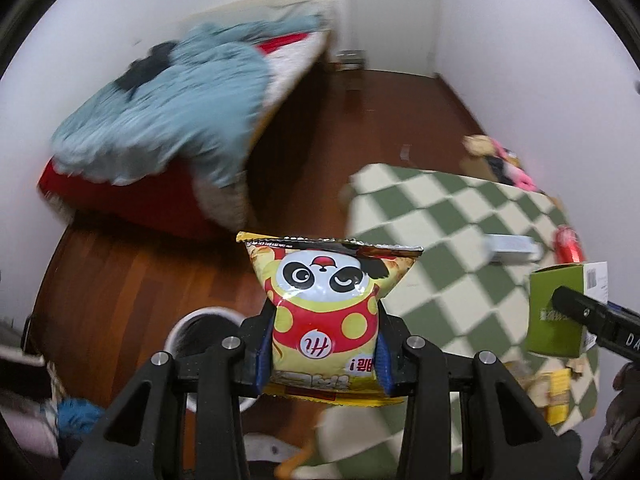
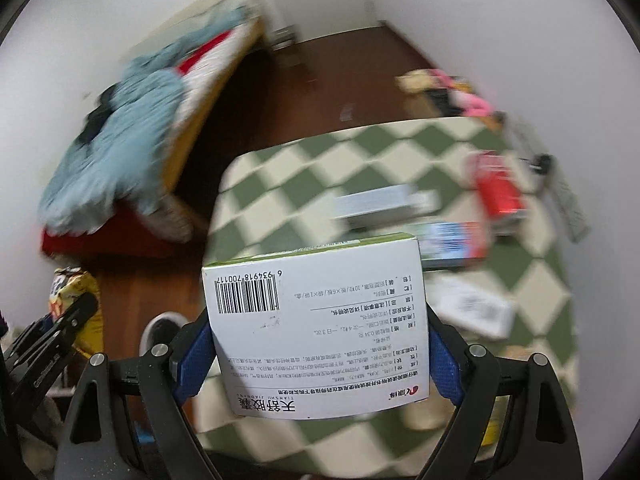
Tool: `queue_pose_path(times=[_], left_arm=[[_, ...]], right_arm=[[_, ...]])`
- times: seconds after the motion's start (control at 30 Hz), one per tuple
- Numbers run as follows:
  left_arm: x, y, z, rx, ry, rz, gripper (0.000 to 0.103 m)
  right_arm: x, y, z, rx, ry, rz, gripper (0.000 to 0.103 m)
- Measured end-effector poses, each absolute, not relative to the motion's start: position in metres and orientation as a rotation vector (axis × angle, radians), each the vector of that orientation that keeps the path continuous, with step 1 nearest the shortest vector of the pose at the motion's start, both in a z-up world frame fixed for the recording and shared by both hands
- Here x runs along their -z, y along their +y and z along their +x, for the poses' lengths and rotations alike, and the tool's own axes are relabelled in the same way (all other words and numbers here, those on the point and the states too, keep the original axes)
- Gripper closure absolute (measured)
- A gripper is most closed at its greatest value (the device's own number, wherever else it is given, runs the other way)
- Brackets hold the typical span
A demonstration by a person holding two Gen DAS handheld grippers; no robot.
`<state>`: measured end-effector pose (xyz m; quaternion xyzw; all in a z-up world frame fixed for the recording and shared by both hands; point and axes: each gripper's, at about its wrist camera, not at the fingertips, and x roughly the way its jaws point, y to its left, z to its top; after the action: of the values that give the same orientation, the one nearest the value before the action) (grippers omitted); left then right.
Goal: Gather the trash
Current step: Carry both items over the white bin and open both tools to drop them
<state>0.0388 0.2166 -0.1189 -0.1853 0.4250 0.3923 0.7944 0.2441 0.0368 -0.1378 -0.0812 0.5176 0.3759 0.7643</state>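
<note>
My left gripper (image 1: 326, 354) is shut on a yellow snack bag (image 1: 326, 300) printed with a panda; the blue pads pinch its lower half, held high over the floor. My right gripper (image 2: 318, 354) is shut on a white and green medicine box (image 2: 316, 328) with a barcode, clamped at both sides. That same box (image 1: 560, 312) shows at the right edge of the left wrist view, and the snack bag (image 2: 74, 292) at the left edge of the right wrist view. A white bin (image 1: 200, 328) with a dark inside stands on the floor below the left gripper; the bin (image 2: 160, 330) also shows partly behind the right gripper.
A table with a green and cream checked cloth (image 2: 400, 148) carries a red can (image 2: 500, 192), a white box (image 2: 380, 204), a blue and red packet (image 2: 456, 244) and a paper label (image 2: 472, 312). A bed with a blue blanket (image 1: 172, 108) stands at the left on the wooden floor (image 1: 120, 280).
</note>
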Motion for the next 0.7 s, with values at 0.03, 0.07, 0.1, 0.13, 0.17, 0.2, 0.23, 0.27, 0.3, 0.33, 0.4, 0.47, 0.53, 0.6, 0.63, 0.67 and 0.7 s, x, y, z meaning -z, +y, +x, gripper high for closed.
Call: queue_pose_path(times=[0.03,0.07,0.1,0.13,0.17,0.2,0.23,0.27,0.3,0.33,0.4,0.47,0.53,0.6,0.63,0.67,0.7], left_arm=[[0.123,0.227,0.025,-0.865,0.916,-0.415,0.066],[0.131,0.241,0.006,-0.891,0.922,-0.441,0.066],[0.139,0.254,-0.009,-0.917,0.931,-0.464,0.066],[0.147,0.264,-0.023,-0.935,0.939,-0.487,0.066],[0.157,0.276,-0.038,-0.952,0.950,-0.514,0.066],[0.170,0.288,-0.051,-0.973,0.966,-0.545,0.066],[0.184,0.300,-0.066,-0.989,0.978,-0.587,0.066],[0.196,0.312,-0.080,-0.996,0.986,-0.627,0.066],[0.210,0.324,-0.092,-1.003,0.996,-0.671,0.066],[0.226,0.337,-0.104,-1.003,1.000,-0.718,0.066],[0.256,0.358,-0.122,-0.999,1.016,-0.804,0.066],[0.286,0.377,-0.138,-0.986,1.029,-0.886,0.066],[0.316,0.394,-0.150,-0.974,1.047,-0.956,0.066],[0.342,0.404,-0.157,-0.954,1.063,-1.010,0.066],[0.355,0.409,-0.160,-0.941,1.074,-1.035,0.066],[0.364,0.412,-0.159,-0.928,1.083,-1.060,0.065],[0.374,0.415,-0.163,-0.925,1.093,-1.082,0.065]], right_arm=[[0.143,0.059,0.226,-0.859,1.135,-0.193,0.013],[0.148,0.076,0.212,-0.887,1.147,-0.204,0.013],[0.155,0.093,0.199,-0.914,1.159,-0.218,0.013],[0.164,0.112,0.183,-0.943,1.174,-0.235,0.013],[0.175,0.133,0.167,-0.972,1.195,-0.254,0.013],[0.185,0.150,0.154,-0.994,1.211,-0.272,0.013],[0.201,0.172,0.134,-1.019,1.234,-0.299,0.013],[0.212,0.187,0.120,-1.036,1.253,-0.316,0.013],[0.224,0.201,0.107,-1.054,1.273,-0.335,0.013],[0.242,0.222,0.090,-1.071,1.297,-0.365,0.013],[0.271,0.250,0.068,-1.093,1.330,-0.411,0.013],[0.302,0.277,0.048,-1.098,1.375,-0.443,0.013],[0.336,0.301,0.034,-1.091,1.428,-0.471,0.013],[0.362,0.318,0.024,-1.087,1.466,-0.491,0.013],[0.379,0.330,0.017,-1.079,1.486,-0.512,0.013],[0.389,0.336,0.014,-1.082,1.501,-0.519,0.013],[0.398,0.342,0.010,-1.079,1.510,-0.531,0.013]])
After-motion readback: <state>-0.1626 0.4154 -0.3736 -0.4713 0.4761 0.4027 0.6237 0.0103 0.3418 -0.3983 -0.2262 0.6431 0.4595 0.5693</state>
